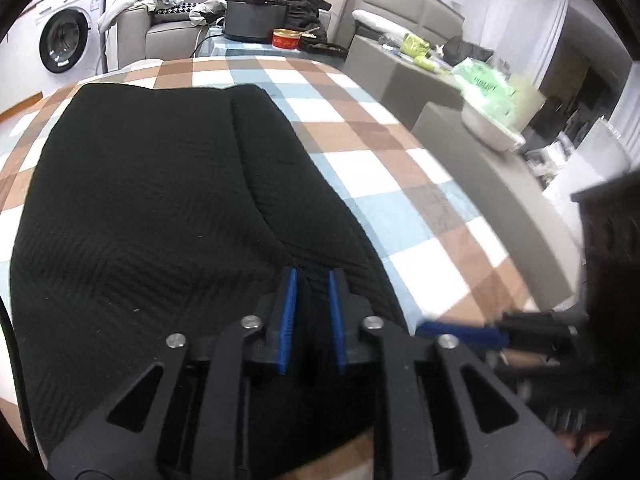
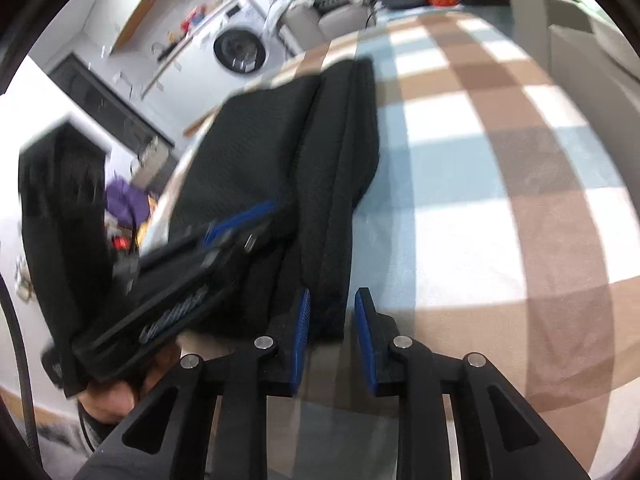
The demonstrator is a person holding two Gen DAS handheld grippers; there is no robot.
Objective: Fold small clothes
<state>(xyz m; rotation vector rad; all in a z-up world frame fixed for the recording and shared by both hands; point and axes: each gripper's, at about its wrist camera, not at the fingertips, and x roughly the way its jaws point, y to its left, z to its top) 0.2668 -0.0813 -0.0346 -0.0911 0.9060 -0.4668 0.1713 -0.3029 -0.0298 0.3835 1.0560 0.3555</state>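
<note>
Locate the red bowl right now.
The red bowl sits at the far end of the checked cloth, top centre in the left wrist view, beside the black box.

No writing can be read with any certainty. The left tool (image 2: 256,220), to the left of the right tool, bears pale raised lettering along its body, too blurred to make out. The red tin (image 1: 286,38), far ahead of the left tool, carries gold marks too small to read.

A white washing machine (image 1: 64,40) stands beside a grey sofa (image 1: 160,28) against white walls.
</note>
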